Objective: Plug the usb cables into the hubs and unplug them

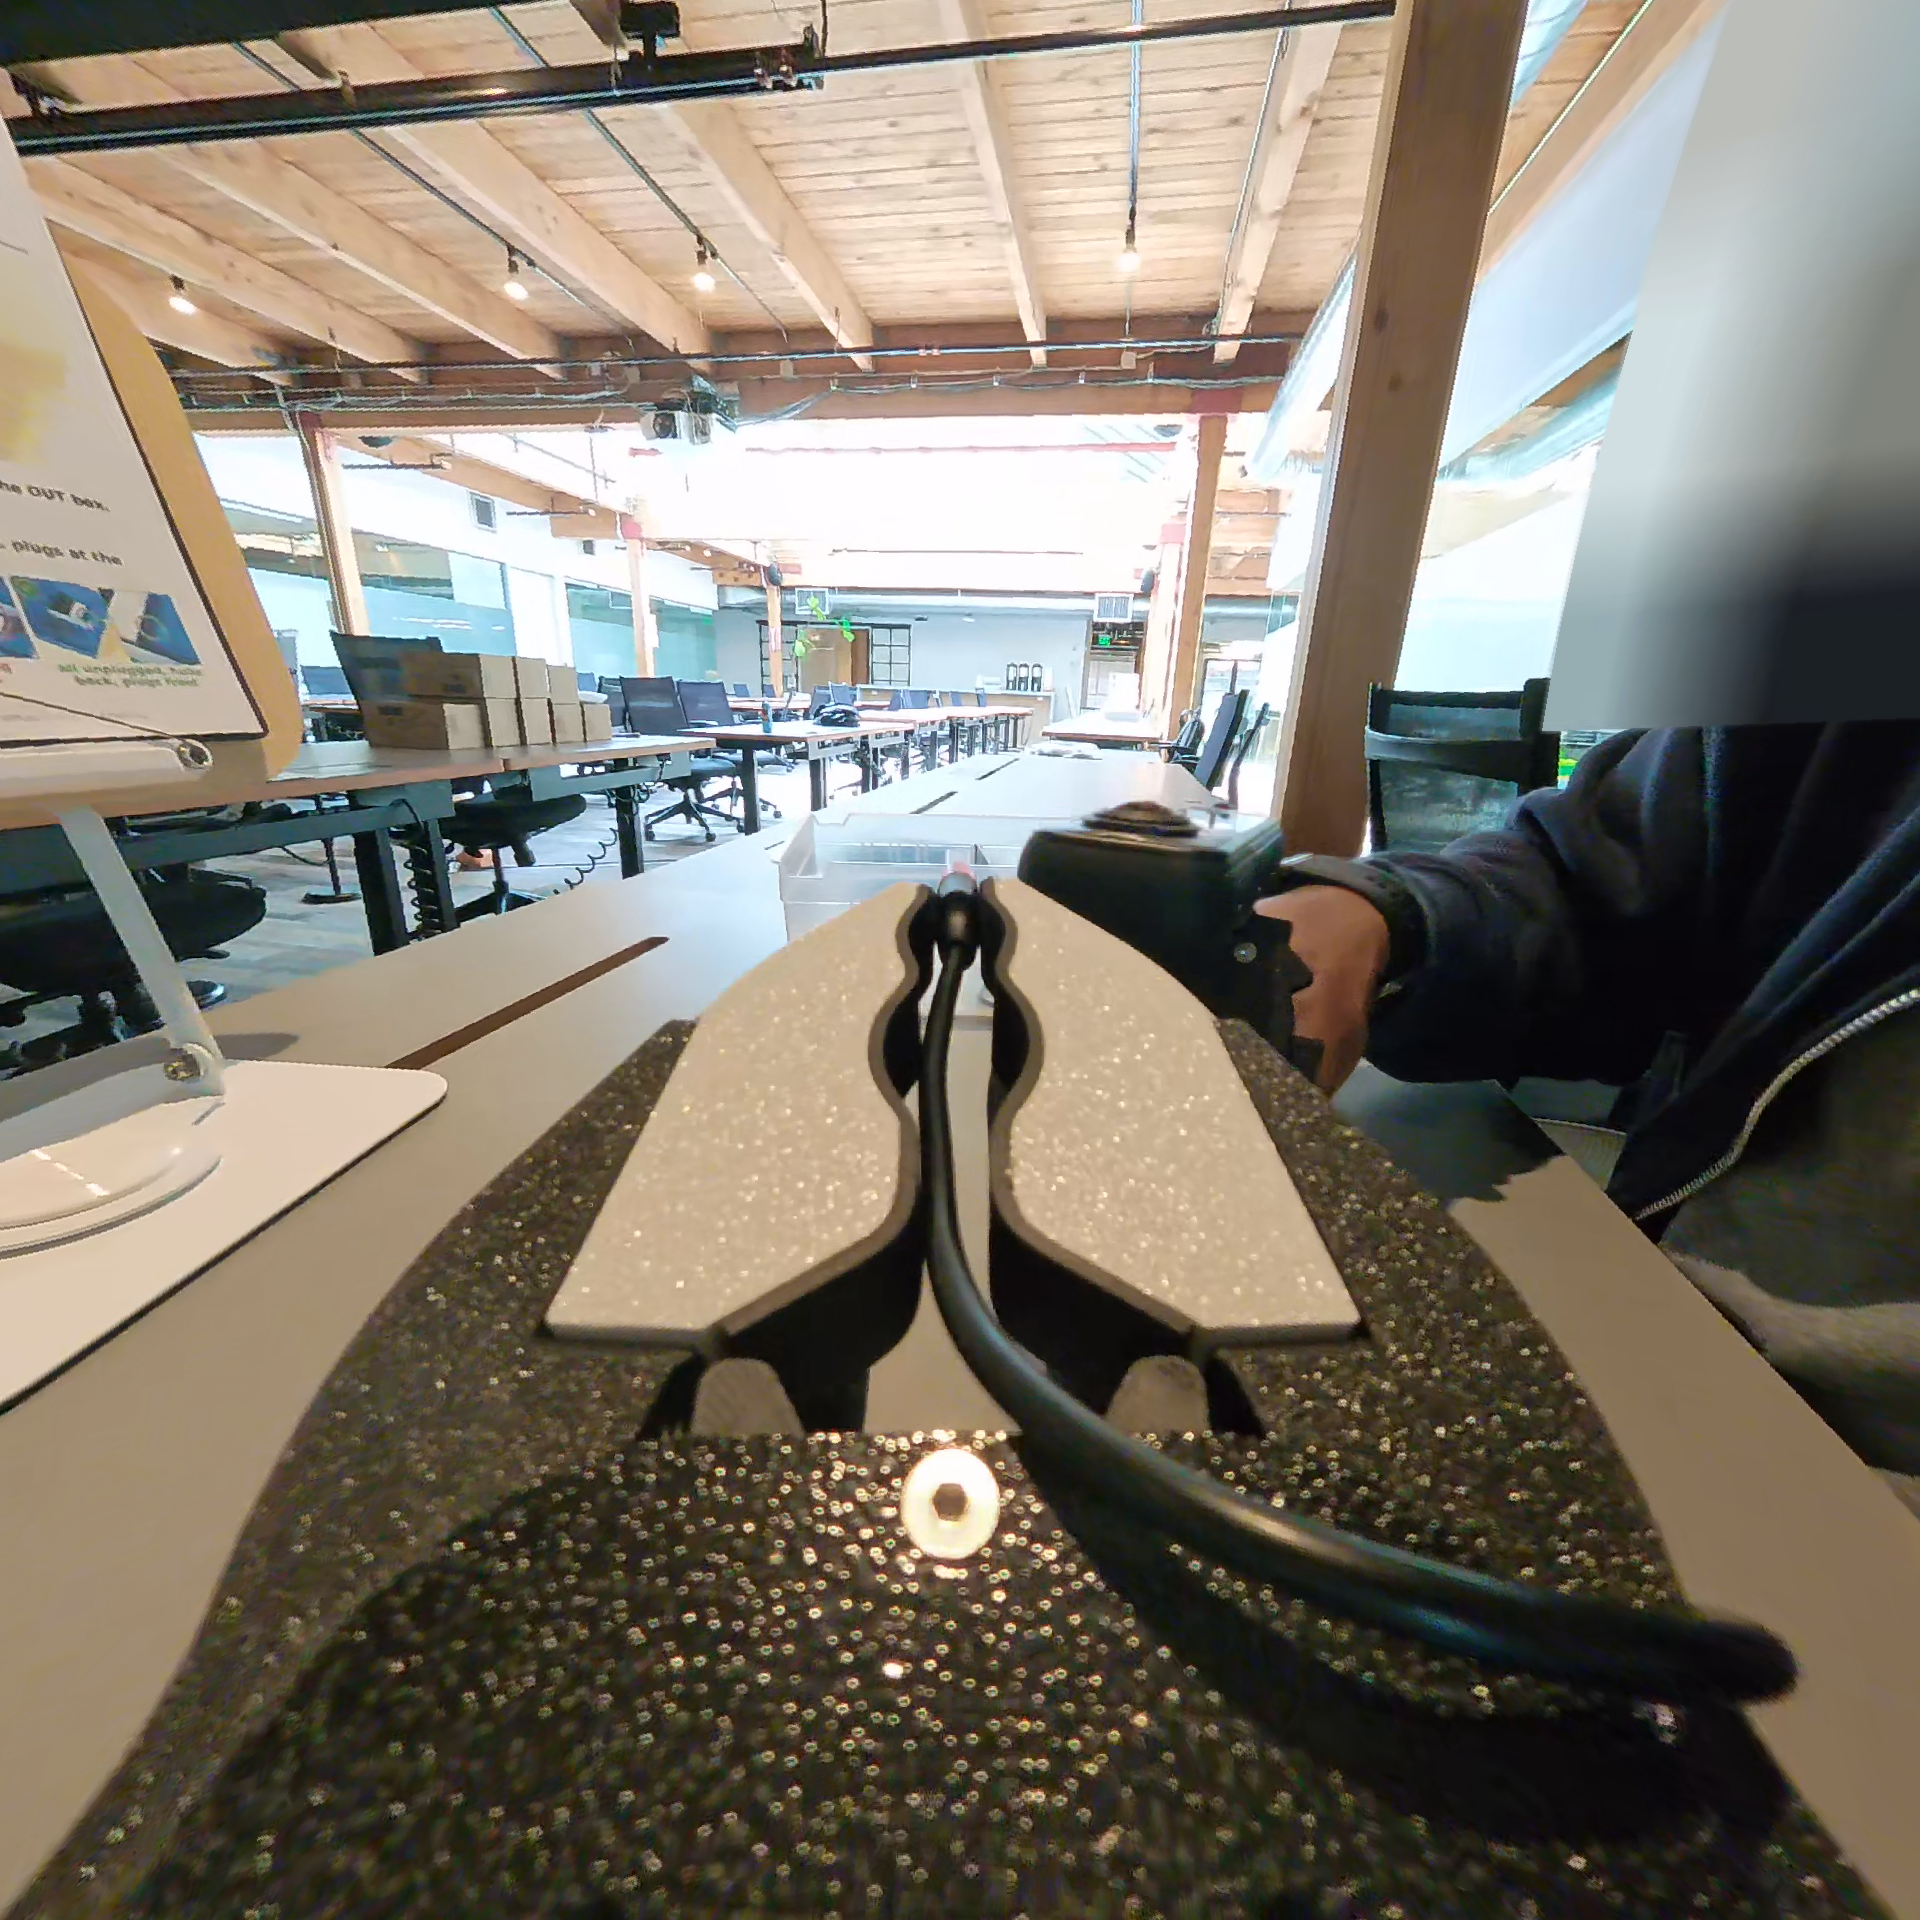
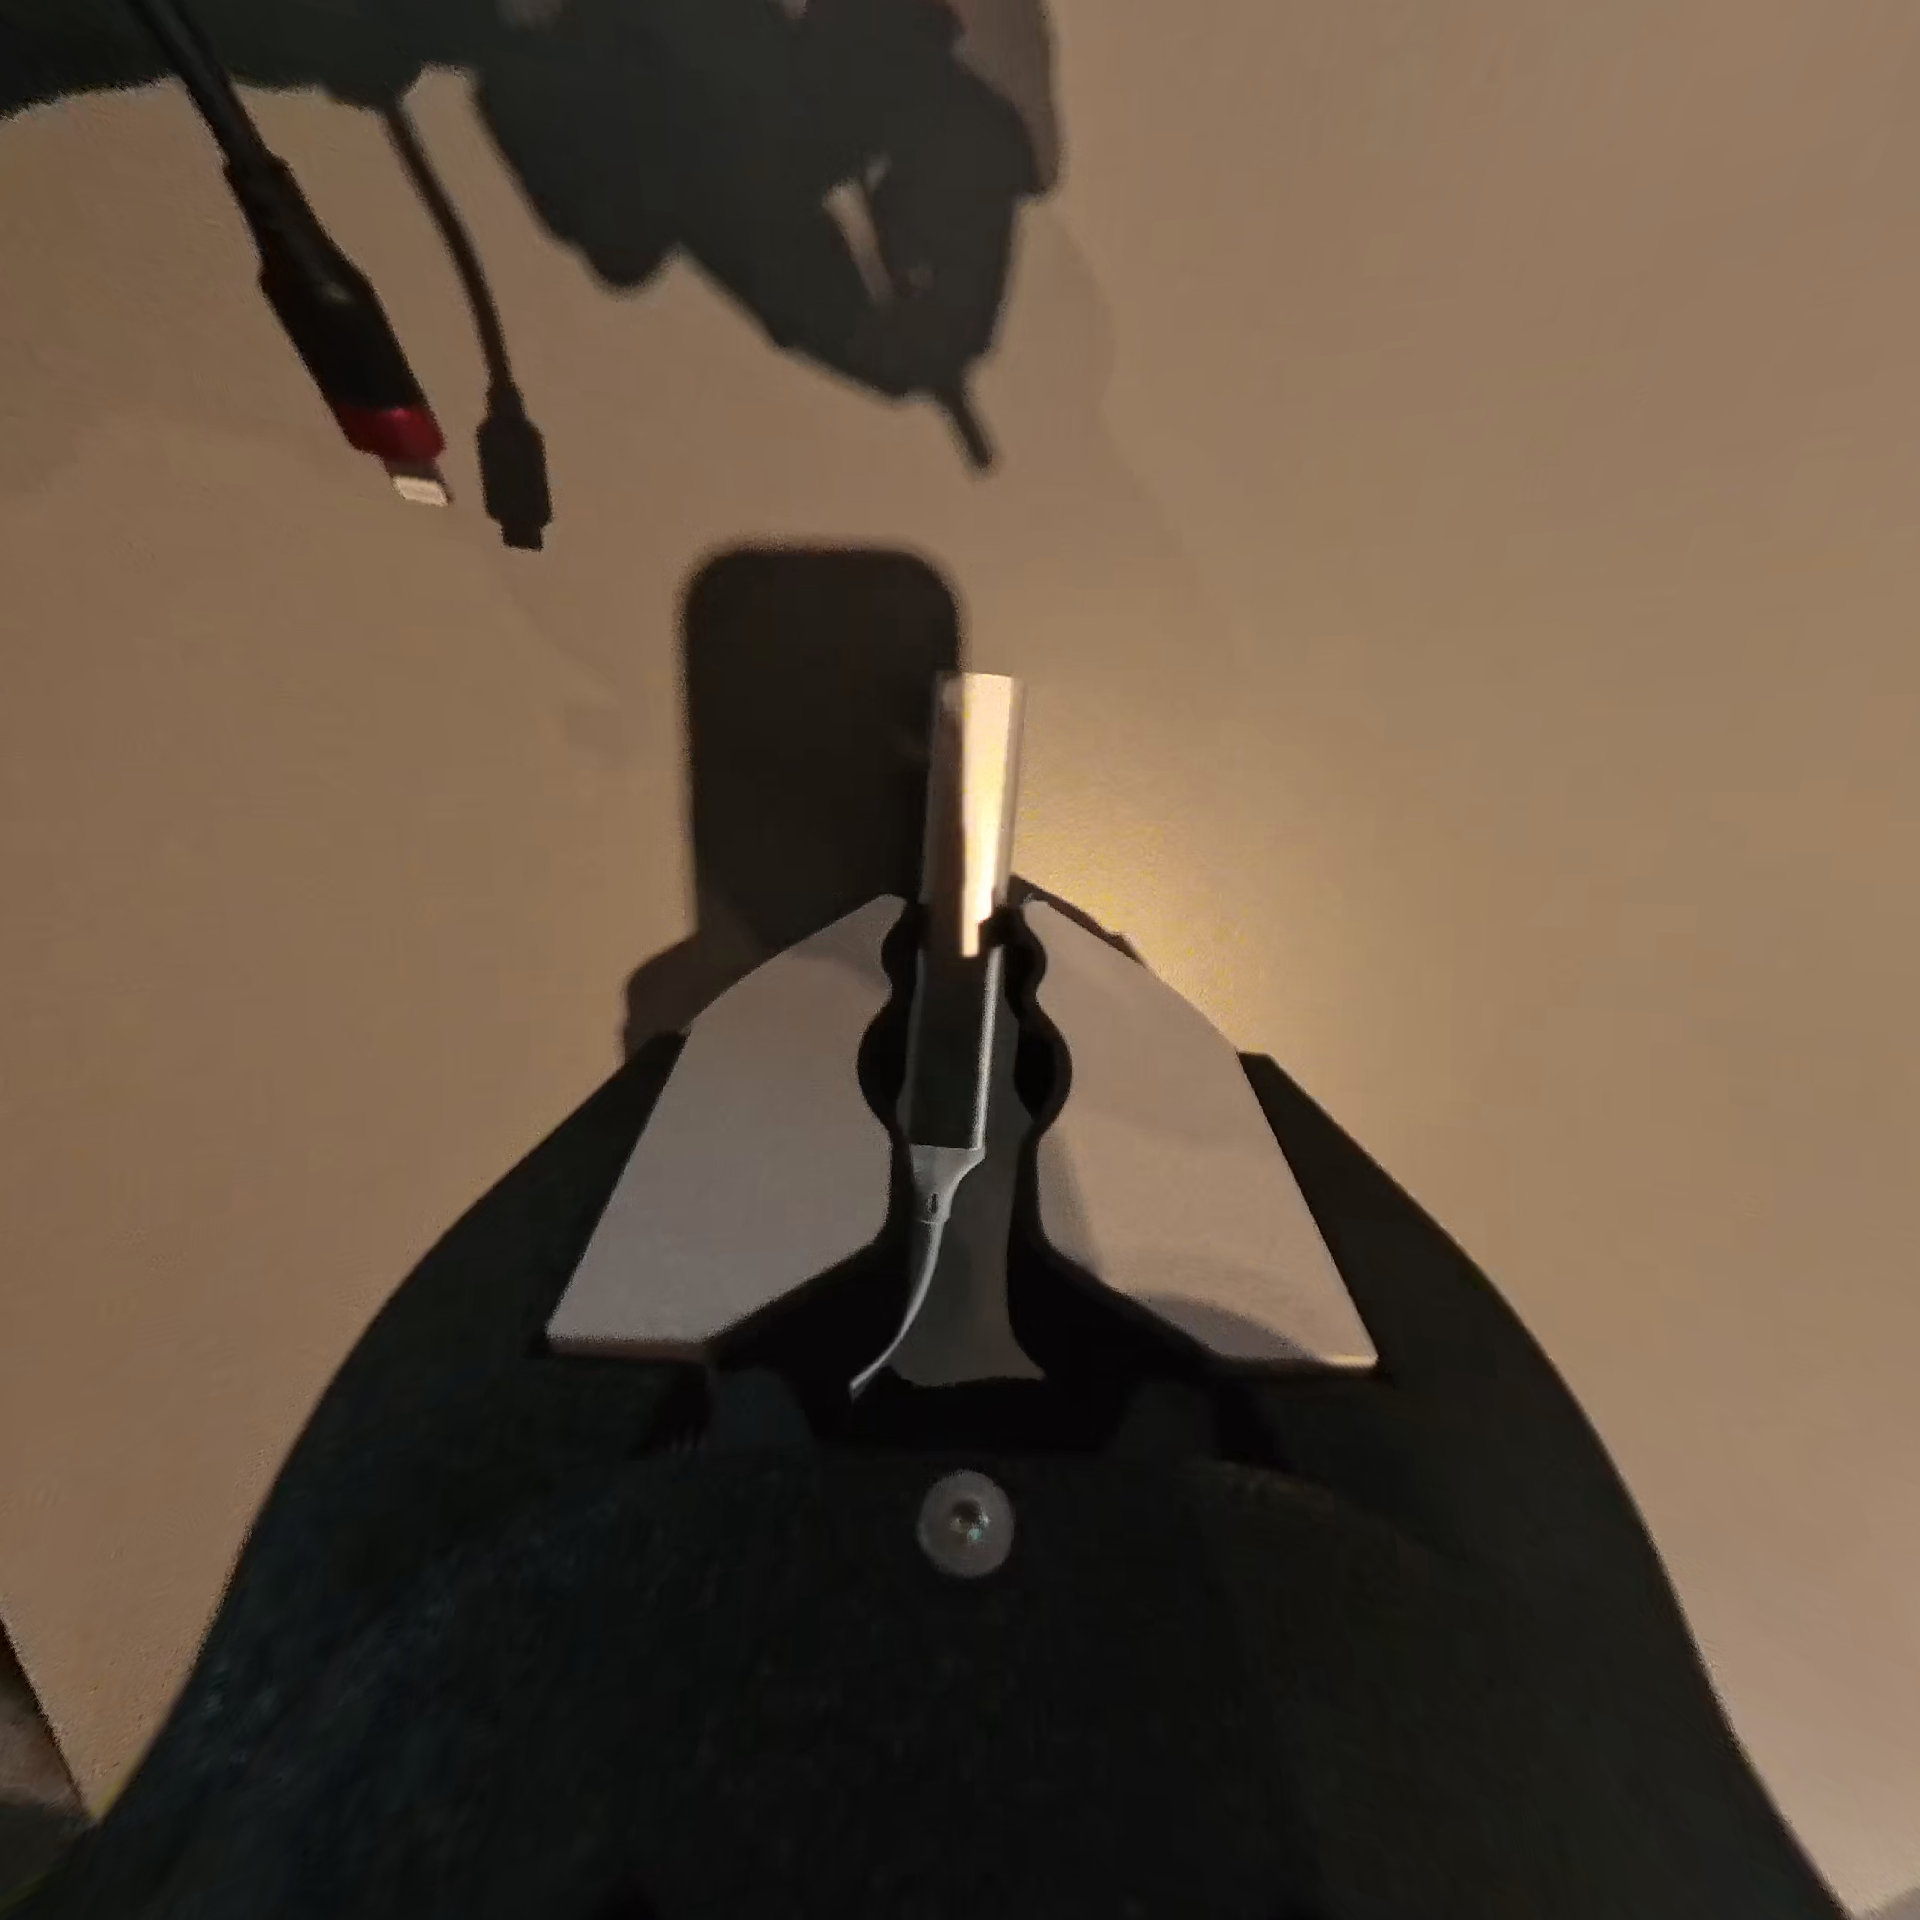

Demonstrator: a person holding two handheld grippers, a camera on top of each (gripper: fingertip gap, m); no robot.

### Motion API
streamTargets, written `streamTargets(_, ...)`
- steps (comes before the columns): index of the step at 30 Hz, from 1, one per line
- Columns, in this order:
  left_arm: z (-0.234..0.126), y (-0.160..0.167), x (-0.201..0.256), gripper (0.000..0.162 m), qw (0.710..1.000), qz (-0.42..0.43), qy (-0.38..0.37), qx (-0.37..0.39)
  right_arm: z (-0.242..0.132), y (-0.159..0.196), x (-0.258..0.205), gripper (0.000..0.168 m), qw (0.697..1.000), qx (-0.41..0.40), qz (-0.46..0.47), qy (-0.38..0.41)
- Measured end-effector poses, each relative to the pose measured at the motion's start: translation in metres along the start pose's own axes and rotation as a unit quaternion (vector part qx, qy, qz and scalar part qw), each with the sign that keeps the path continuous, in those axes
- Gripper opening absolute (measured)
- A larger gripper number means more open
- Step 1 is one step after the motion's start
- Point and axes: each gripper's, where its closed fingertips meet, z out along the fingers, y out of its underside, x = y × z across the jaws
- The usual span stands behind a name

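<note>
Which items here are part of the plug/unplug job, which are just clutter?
In play:
left gripper, shut on black cable
right gripper, shut on silver hub
red-collared plug, black plug

Lying about:
instruction sheet stand
clear bin
cardboard boxes

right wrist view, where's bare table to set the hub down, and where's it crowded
Bare table lies right of the hub held in the right gripper, and also to its left below the loose plugs. Upper left is crowded: a red-collared plug and a black plug.
</note>
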Motion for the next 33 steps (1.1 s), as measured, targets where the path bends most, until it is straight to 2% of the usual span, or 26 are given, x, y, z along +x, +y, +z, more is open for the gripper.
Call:
streamTargets(4, -0.002, -0.003, 0.001, 0.007, 1.000, 0.015, 0.001, 0.002, -0.004, 0.003, 0.000, 0.016, 0.998, 0.032, -0.015, -0.050)
streamTargets(8, -0.002, -0.002, 0.008, 0.007, 0.999, 0.044, 0.015, -0.007, -0.027, -0.006, 0.003, 0.015, 0.980, 0.143, 0.009, -0.138)
streamTargets(10, 0.000, 0.000, 0.015, 0.007, 0.998, 0.051, 0.034, -0.008, -0.049, -0.014, 0.002, 0.015, 0.956, 0.220, 0.011, -0.195)
streamTargets(13, 0.001, -0.002, 0.029, 0.007, 0.996, 0.036, 0.083, 0.017, -0.089, -0.023, -0.007, 0.015, 0.897, 0.335, 0.005, -0.289)
streamTargets(17, 0.001, -0.007, 0.045, 0.007, 0.985, -0.020, 0.154, 0.077, -0.121, -0.022, -0.022, 0.015, 0.825, 0.420, -0.006, -0.377)
streamTargets(20, 0.003, -0.004, 0.053, 0.007, 0.976, -0.051, 0.191, 0.096, -0.132, -0.019, -0.035, 0.015, 0.786, 0.447, -0.013, -0.426)
streamTargets(26, 0.012, 0.009, 0.073, 0.007, 0.966, -0.058, 0.242, 0.069, -0.142, -0.014, -0.052, 0.015, 0.749, 0.464, -0.037, -0.471)
streamTargets(33, 0.013, 0.008, 0.080, 0.007, 0.964, -0.051, 0.252, 0.066, -0.143, -0.014, -0.049, 0.015, 0.740, 0.473, -0.027, -0.477)
